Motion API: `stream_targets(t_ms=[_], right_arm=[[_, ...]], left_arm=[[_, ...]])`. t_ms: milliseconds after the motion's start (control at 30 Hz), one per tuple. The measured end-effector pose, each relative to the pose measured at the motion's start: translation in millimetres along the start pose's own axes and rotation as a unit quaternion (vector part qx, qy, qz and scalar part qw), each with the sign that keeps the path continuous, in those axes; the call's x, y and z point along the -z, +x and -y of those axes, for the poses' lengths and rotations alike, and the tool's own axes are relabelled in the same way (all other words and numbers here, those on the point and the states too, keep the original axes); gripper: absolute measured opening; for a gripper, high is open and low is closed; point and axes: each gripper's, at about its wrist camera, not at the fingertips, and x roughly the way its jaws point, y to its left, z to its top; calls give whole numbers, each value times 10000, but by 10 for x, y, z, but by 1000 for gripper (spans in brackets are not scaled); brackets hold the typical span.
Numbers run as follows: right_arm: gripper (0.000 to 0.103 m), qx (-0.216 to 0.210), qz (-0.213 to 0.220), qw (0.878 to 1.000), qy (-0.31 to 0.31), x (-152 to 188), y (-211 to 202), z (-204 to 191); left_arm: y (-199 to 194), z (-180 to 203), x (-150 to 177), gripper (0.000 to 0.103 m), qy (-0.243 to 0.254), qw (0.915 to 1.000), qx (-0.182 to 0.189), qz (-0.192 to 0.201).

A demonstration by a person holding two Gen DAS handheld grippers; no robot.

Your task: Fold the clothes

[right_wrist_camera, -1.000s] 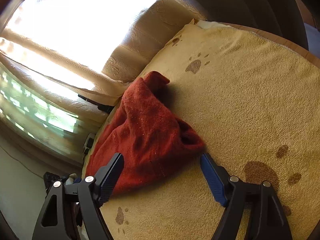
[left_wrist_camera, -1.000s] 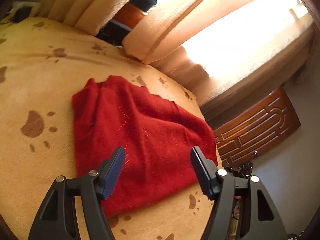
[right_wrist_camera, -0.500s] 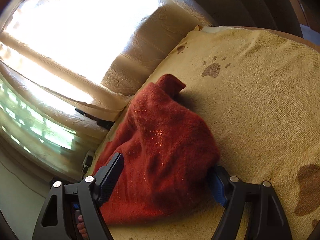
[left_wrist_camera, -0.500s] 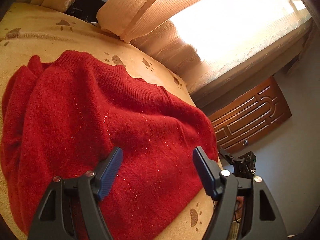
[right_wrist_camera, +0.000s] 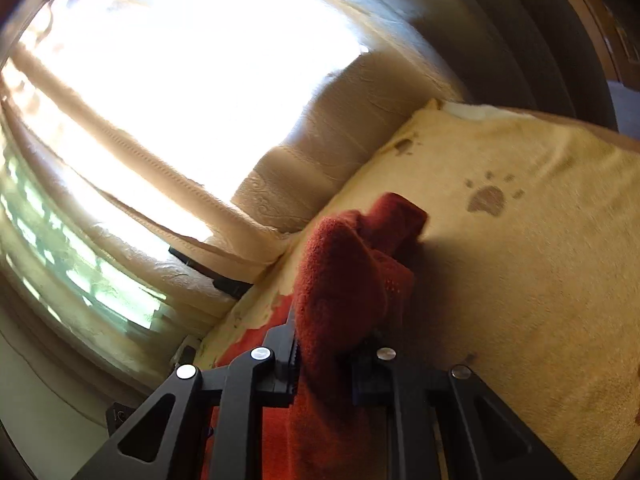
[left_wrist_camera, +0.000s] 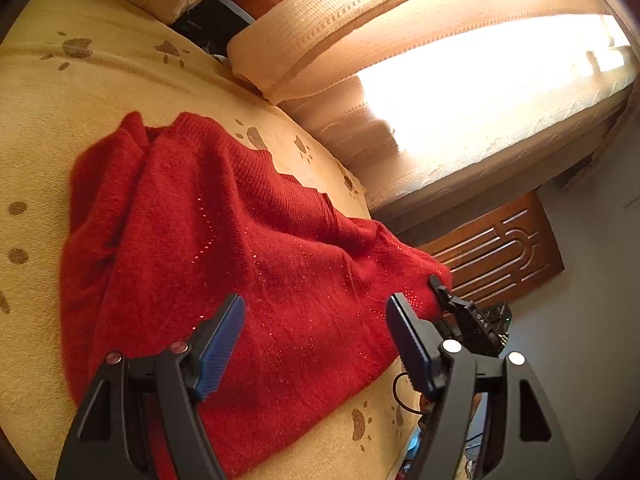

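A red knitted sweater (left_wrist_camera: 224, 248) lies spread on a yellow paw-print blanket (left_wrist_camera: 80, 92). My left gripper (left_wrist_camera: 316, 332) hovers just over its near part, open, with blue pads on both sides and nothing pinched. In the left wrist view the right gripper's black tip (left_wrist_camera: 444, 288) bites the sweater's right corner. In the right wrist view my right gripper (right_wrist_camera: 324, 356) is shut on a bunched fold of the sweater (right_wrist_camera: 344, 280), which rises between the fingers and hides the pads.
Cream curtains (left_wrist_camera: 400, 40) with bright window light hang along the bed's far side (right_wrist_camera: 200, 80). A carved brown wooden panel (left_wrist_camera: 500, 256) stands past the bed's right edge. The blanket (right_wrist_camera: 540, 260) extends bare to the right of the sweater.
The right gripper has closed on the sweater's edge, which was loose between open fingers before. The left gripper, still open, drew back a little from the sweater over the last half second.
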Motion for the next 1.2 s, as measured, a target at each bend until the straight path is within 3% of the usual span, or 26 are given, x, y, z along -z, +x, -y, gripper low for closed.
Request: stream_targets(t_ms=[133, 233, 300, 433, 533, 633, 767, 800, 833, 900, 933, 1100, 1200], right_arm=[[20, -495, -263, 9921, -1126, -9, 455, -950], [16, -941, -766, 9710, -2057, 366, 807, -1626], [14, -1100, -1209, 9469, -2768, 767, 986, -1955], [14, -1324, -2260, 8837, -3879, 1580, 1262, -2286], [15, -1654, -2903, 8359, -4354, 2024, 1250, -2282], [15, -1745, -3062, 8141, -4616, 2120, 1101, -2176], [18, -1473, -2591, 8637, -4064, 1580, 982, -1877], [30, -1400, -2464, 8755, -3914, 1440, 953, -1801], [54, -1326, -2336, 8868, -3761, 1300, 924, -1725], [88, -1036, -1918, 9093, -3544, 1048, 867, -1578], [89, -876, -1715, 9164, -3508, 958, 829, -1523], [89, -616, -1125, 9147, -3832, 903, 620, -1496], [89, -440, -998, 9030, -4155, 1045, 531, -1518]], left_arm=[[-417, -101, -38, 78, -140, 9982, -71, 578], [-802, -251, -54, 79, -313, 9933, -172, 1100], [-1052, -386, -44, 79, -479, 9886, -216, 1414], [-1340, -660, -4, 79, -836, 9798, -410, 1767], [-1239, -658, -1, 79, -805, 9831, -369, 1601], [-1133, -651, 0, 79, -768, 9863, -325, 1426], [-992, -643, 2, 79, -719, 9899, -266, 1192], [-957, -641, 3, 79, -707, 9907, -252, 1133], [-942, -583, 10, 79, -696, 9917, -122, 1072], [-902, -517, 23, 79, -782, 9925, 278, 902], [-882, -488, 32, 79, -848, 9918, 509, 810], [-750, -413, 170, 81, -1426, 9834, 1081, 312], [-607, -374, 206, 82, -1707, 9807, 941, 109]])
